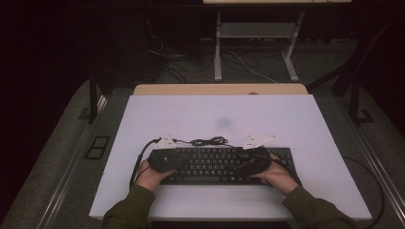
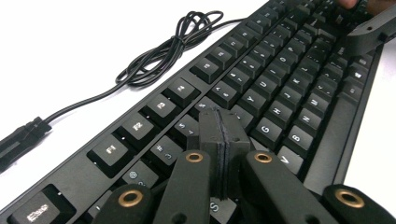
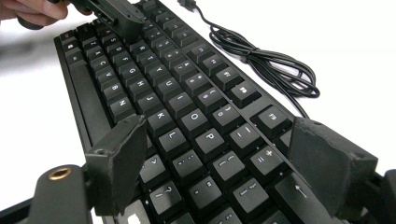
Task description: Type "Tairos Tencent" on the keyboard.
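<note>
A black keyboard lies across the white board near its front edge, and its coiled cable rests just behind it. My left gripper hovers over the keyboard's left end. In the left gripper view its jaws are pressed together, empty, just above the number and letter keys. My right gripper is over the right half. In the right gripper view it stands open, its jaws straddling the keys around P and L. Each gripper view shows the other gripper farther off.
The white board covers a wooden table. Broad bare board lies behind the keyboard and to both sides. The cable's plug end lies left of the coil. A desk frame and floor cables stand beyond the table.
</note>
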Available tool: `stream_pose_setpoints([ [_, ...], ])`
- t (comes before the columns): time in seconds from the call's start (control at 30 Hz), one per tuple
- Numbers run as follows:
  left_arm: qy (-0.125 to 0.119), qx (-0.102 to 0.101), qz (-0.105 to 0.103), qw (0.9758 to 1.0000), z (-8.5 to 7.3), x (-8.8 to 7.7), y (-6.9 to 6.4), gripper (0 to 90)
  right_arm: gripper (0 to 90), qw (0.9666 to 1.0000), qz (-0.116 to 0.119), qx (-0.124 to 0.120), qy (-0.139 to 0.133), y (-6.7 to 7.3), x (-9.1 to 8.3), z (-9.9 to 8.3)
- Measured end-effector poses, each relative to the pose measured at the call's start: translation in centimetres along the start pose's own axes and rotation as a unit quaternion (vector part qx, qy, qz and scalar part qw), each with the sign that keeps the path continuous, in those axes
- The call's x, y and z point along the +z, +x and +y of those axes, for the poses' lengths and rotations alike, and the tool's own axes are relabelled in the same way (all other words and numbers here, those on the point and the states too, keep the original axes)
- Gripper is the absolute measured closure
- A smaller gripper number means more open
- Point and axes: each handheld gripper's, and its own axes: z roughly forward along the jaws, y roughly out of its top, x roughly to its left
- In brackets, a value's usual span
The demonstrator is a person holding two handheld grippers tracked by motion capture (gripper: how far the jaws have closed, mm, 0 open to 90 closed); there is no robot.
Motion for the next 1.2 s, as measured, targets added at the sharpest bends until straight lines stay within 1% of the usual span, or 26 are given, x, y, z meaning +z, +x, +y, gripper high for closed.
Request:
stream_pose_setpoints([
  [0.27, 0.007, 0.002, 0.005, 1.0, -0.04, 0.04, 0.12, 89.1, 19.5, 1.0, -0.001, -0.001, -0.002, -0.08, -0.11, -0.06],
  [0.7, 0.006, 0.0, 0.005, 1.0, -0.09, 0.13, 0.15, 89.1, 19.5, 1.0, -0.001, 0.0, -0.002, -0.08, -0.09, -0.07],
  [0.8, 0.014, 0.004, 0.003, 0.9999, -0.17, 0.25, 0.18, 89.1, 19.5, 1.0, -0.001, 0.0, -0.002, -0.1, -0.1, -0.07],
  [0.83, 0.011, 0.001, 0.003, 0.9999, -0.16, 0.3, 0.16, 89.1, 19.5, 1.0, -0.001, 0.0, -0.002, -0.1, -0.1, -0.07],
  [0.93, 0.012, -0.001, 0.001, 0.9999, -0.18, 0.29, 0.25, 89.1, 19.5, 1.0, -0.001, -0.001, -0.002, -0.1, -0.06, -0.08],
  [1.1, 0.011, 0.0, 0.003, 0.9999, -0.12, 0.21, 0.18, 89.1, 19.5, 1.0, -0.002, 0.001, -0.002, -0.07, -0.09, -0.04],
  [1.17, 0.006, 0.001, 0.002, 1.0, -0.05, 0.08, 0.11, 89.1, 19.5, 1.0, -0.003, 0.003, -0.002, -0.08, -0.16, 0.0],
  [1.2, 0.003, -0.001, 0.004, 1.0, 0.0, 0.02, 0.03, 89.0, 19.5, 1.0, 0.001, 0.005, -0.002, -0.12, -0.25, 0.03],
])
